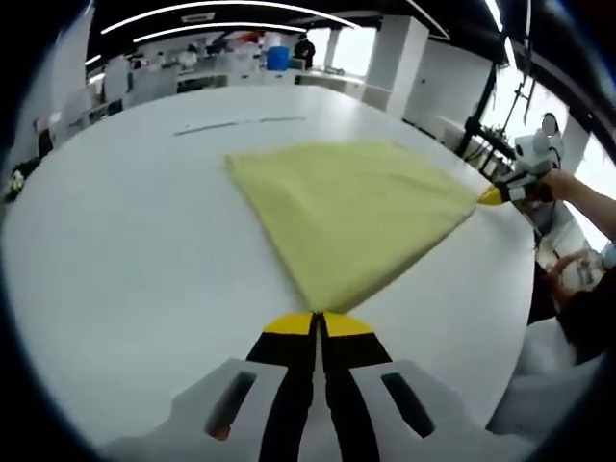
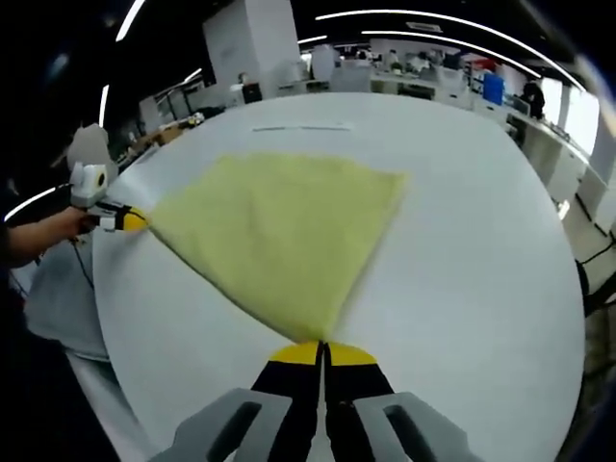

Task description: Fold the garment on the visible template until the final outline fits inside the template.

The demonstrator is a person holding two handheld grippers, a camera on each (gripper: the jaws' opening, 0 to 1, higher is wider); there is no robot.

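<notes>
The yellow garment (image 1: 351, 217) lies flat on the white table (image 1: 125, 250), already folded into a wedge-like shape, and it is stretched between the two grippers. In the left gripper view, the left gripper (image 1: 318, 322) has its jaws pressed together on the near corner of the cloth, so the garment spreads straight ahead of it and away. The right gripper (image 1: 493, 195) shows at the right side of that view, pinching the next corner, with a person's hand behind it.

In the right gripper view the picture is mirrored: the right gripper (image 2: 321, 351) is closed on its corner of the garment (image 2: 279, 226), and the left gripper (image 2: 130, 219) holds the other corner at the left.

The edge between the two held corners looks taut and is the near edge of the cloth; the far corners rest on the table beyond it. I judge that the long axis runs along this held edge (the fisheye makes it hard to be sure). No template outline can be made out on the table (image 2: 462, 250). Both grippers are equally near, each on its own corner, so the next fold probably carries this edge forward over the far part.
</notes>
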